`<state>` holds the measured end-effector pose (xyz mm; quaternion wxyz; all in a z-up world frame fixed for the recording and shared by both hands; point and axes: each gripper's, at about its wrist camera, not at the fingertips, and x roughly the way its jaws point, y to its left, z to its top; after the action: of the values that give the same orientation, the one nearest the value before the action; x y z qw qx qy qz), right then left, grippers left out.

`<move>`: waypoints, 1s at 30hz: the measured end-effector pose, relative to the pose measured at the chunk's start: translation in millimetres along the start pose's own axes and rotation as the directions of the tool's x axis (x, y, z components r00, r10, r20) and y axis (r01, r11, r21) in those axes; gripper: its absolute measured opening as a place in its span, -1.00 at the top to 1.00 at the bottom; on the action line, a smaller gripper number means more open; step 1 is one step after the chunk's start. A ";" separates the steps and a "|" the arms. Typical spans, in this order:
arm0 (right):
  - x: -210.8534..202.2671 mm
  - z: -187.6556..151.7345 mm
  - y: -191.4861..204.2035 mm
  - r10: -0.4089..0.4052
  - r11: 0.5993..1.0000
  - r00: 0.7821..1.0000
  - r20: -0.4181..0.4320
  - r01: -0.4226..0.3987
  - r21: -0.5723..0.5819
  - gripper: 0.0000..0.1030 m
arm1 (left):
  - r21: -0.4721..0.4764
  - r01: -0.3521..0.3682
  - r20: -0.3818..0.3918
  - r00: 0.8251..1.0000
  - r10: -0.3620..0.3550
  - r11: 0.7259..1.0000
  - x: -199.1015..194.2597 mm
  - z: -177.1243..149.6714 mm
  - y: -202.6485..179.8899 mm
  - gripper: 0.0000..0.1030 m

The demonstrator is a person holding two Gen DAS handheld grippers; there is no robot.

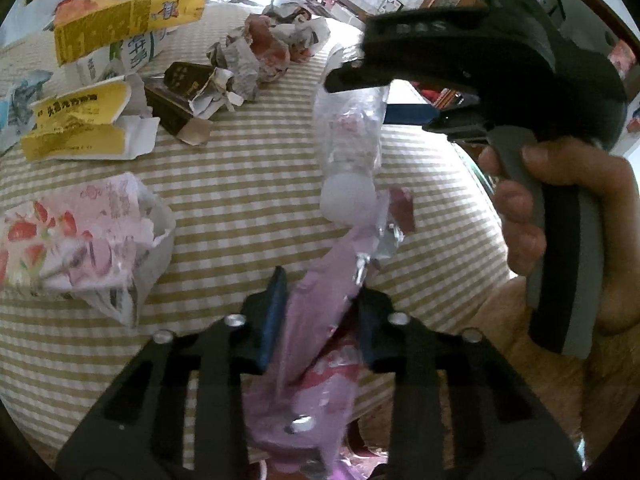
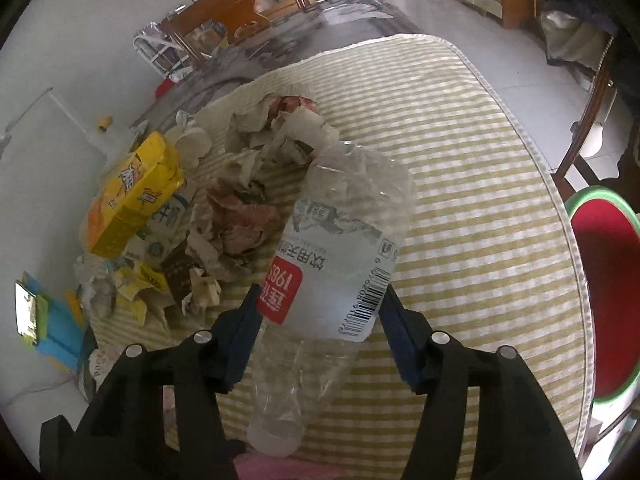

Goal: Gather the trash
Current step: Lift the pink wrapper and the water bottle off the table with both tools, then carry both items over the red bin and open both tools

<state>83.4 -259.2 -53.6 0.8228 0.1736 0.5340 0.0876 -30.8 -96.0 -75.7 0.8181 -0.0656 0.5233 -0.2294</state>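
A crushed clear plastic bottle (image 2: 344, 248) with a white and red label hangs cap (image 1: 348, 198) down above the striped tablecloth (image 2: 480, 200). My right gripper (image 2: 322, 296) is shut on it, pads pressing both sides of the label; in the left wrist view this gripper (image 1: 364, 98) reaches in from the upper right, held by a hand (image 1: 560, 216). My left gripper (image 1: 320, 292) is shut on the rim of a pink plastic bag (image 1: 316, 320), which hangs below it. The bottle's cap sits just above the bag's mouth. A bit of the pink bag (image 2: 280, 468) shows under the bottle.
Trash lies in a heap at the table's far left: yellow cartons (image 1: 128, 12), crumpled paper (image 1: 264, 48), a brown box (image 1: 180, 96), a torn strawberry-print carton (image 1: 80, 240). A red and green basin (image 2: 604, 292) stands beyond the table's right edge, near a wooden chair (image 2: 592, 128).
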 end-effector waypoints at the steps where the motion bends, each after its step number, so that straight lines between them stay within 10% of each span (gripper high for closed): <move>1: -2.2 0.2 -2.9 0.013 1.000 1.000 0.008 -0.013 0.016 -0.02 | -0.018 0.012 0.001 1.000 -0.012 1.000 0.1 0.8 2.7 0.49; 14: -54.6 -5.3 -28.4 0.093 0.988 0.980 0.176 -0.112 0.104 0.00 | -0.106 0.042 0.059 0.998 -0.036 0.994 -14.0 7.8 31.8 0.55; 30: -160.7 -53.5 -85.3 0.114 0.970 0.882 0.457 -0.198 0.141 0.00 | -0.108 0.009 0.088 0.996 0.000 0.994 -31.3 10.8 13.8 0.56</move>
<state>-35.3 -380.7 30.6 0.8938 0.3066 0.3213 0.0620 -27.8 -71.4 -49.8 0.8351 -0.1209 0.4982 -0.1994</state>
